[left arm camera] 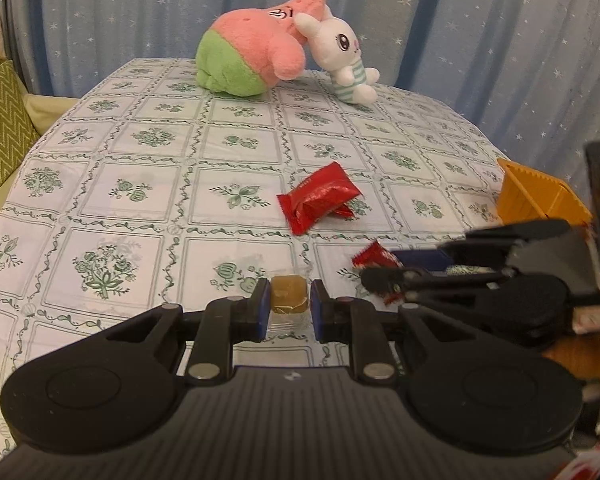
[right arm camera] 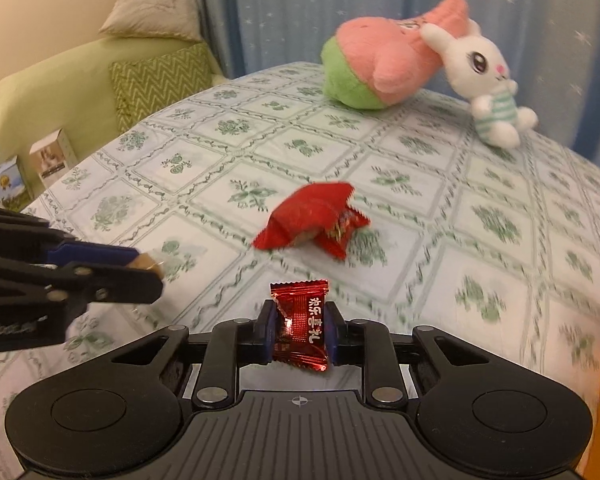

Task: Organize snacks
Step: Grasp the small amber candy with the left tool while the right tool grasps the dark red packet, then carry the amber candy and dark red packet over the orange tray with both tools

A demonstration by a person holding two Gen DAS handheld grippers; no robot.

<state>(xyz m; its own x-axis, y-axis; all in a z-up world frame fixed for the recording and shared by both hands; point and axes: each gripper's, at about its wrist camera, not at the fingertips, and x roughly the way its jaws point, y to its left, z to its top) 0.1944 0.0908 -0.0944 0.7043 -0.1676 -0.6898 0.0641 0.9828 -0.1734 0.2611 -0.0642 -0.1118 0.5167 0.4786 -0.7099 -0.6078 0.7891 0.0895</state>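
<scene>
Left wrist view: left gripper [left arm camera: 289, 307] clamps a brown candy [left arm camera: 287, 289] just above the tablecloth [left arm camera: 140, 184]; two red packets [left arm camera: 320, 202] lie beyond, an orange bin [left arm camera: 536, 196] to the right. Right wrist view: right gripper [right arm camera: 299, 330] pinches a red wrapped candy [right arm camera: 300, 326] upright between its pads.

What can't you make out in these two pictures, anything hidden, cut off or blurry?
- Orange container: left wrist view, its inside faces away; the right hand-held gripper covers its base.
- Red wrappers: right wrist view, motion blur; how many cannot be told.
- Small boxes: right wrist view, print too small.
- Right edge of the right wrist view: an orange blur, cut off.
</scene>
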